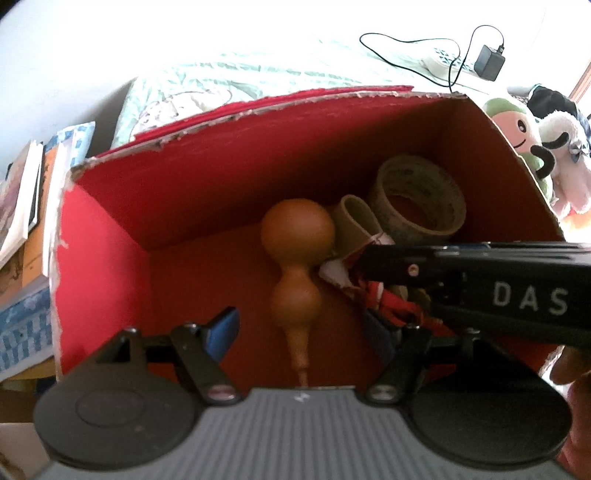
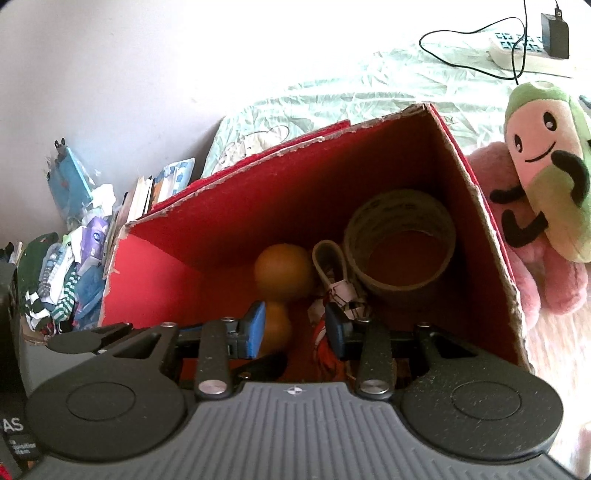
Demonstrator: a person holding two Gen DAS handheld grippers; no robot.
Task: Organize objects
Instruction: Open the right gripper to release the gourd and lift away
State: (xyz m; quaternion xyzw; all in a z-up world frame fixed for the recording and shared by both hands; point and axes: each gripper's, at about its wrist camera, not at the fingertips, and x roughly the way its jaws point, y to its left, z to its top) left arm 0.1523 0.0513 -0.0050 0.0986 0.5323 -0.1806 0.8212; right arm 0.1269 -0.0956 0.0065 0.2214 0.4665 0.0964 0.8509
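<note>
A red cardboard box stands open on the bed. Inside lie a brown gourd, a large tape roll, a small tape roll and a crumpled red and white item. My left gripper is open over the gourd's thin end, holding nothing. My right gripper is open low in the box, between the gourd and the red and white item. Its black body crosses the left wrist view from the right.
A green and pink plush and a pink plush sit right of the box. Stacked books and a heap of clothes lie to the left. A power strip with adapter rests on the sheet behind.
</note>
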